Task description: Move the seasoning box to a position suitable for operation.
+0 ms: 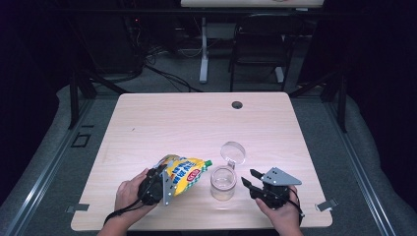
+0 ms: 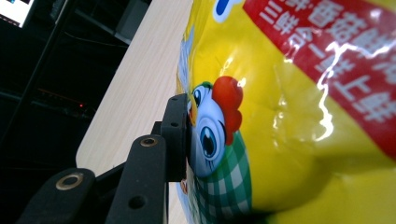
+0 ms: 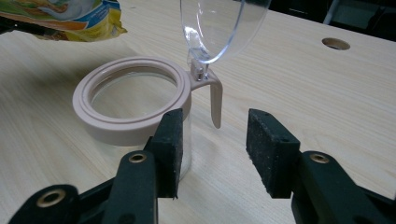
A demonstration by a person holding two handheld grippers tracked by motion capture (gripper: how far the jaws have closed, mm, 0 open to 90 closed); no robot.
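Note:
A yellow snack bag [image 1: 186, 174] with a red label and a green cap is held tilted just above the table, its spout end toward the jar. My left gripper [image 1: 163, 174] is shut on it; one black pad [image 2: 179, 137] presses on the printed rooster, and the bag [image 2: 289, 116] hides the other jaw. A clear jar [image 1: 223, 184] with a beige rim [image 3: 116, 129] stands upright, its clear hinged lid [image 3: 219, 23] flipped up and open. My right gripper [image 3: 215, 128] is open just right of the jar [image 1: 248, 178], with nothing between its pads.
The wooden table [image 1: 196, 123] has a round cable hole [image 1: 237, 104] near its far edge. Behind the table a black chair [image 1: 260, 44] and a white desk leg [image 1: 203, 49] stand on the floor. The table's front edge runs close below both hands.

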